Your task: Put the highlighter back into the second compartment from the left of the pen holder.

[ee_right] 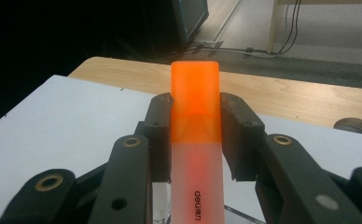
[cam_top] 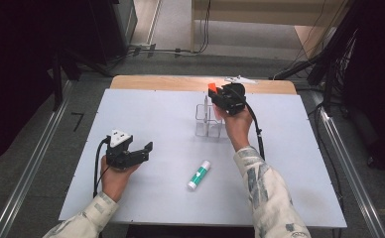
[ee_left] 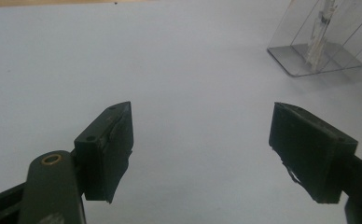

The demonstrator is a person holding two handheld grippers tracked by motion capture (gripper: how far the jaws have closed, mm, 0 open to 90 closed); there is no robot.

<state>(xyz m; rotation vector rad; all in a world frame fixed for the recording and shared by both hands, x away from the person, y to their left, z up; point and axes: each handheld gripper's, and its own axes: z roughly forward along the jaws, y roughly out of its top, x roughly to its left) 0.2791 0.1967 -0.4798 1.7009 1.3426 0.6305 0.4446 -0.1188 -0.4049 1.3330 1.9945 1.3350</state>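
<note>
An orange highlighter (ee_right: 195,140) is clamped between the jaws of the right gripper (ee_right: 195,121), its orange cap pointing out beyond the jaw tips and its pale barrel, printed with dark lettering, running back toward the gripper's body. Both pads are pressed against its sides where cap meets barrel. In the high view the right gripper (cam_top: 219,96) is held above a clear acrylic holder (cam_top: 209,120), with the orange cap seen at the gripper's far left edge. Directly beneath the held highlighter, part of the holder's clear rim (ee_right: 244,215) is glimpsed, and a thin white item is stood inside the holder.

The left gripper (cam_top: 142,151) is held well to the left of the holder, just above the white table (cam_top: 146,114), with its jaws spread wide and nothing between them. Ahead and to the right of its jaws the holder (ee_left: 326,42) is seen. A green-and-white glue stick (cam_top: 199,175) is laid on the table between the two hands, nearer the person.
</note>
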